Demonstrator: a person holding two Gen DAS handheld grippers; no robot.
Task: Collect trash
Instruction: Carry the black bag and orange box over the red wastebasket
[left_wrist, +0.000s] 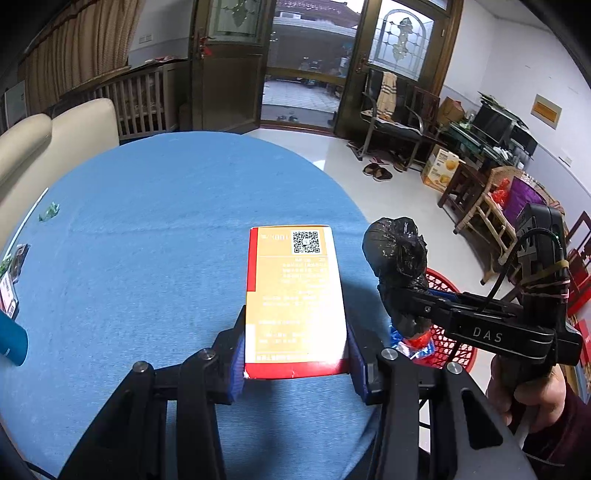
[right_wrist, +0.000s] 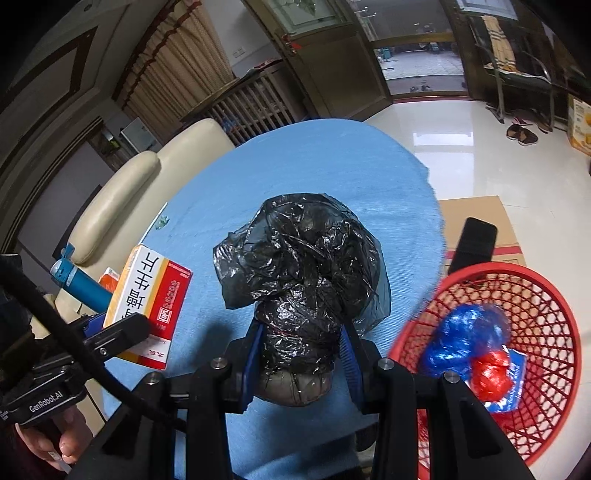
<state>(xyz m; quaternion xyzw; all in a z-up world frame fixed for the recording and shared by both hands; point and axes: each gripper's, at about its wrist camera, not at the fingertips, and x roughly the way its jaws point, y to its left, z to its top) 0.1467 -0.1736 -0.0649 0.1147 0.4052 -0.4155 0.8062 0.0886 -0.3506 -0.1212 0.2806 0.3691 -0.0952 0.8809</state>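
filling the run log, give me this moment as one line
left gripper: shut on box | right gripper: shut on black bag | basket: blue and red bags inside | step: carry to basket

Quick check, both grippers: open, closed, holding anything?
Left gripper: closed on the orange-and-red box.
Right gripper: closed on the black plastic bag.
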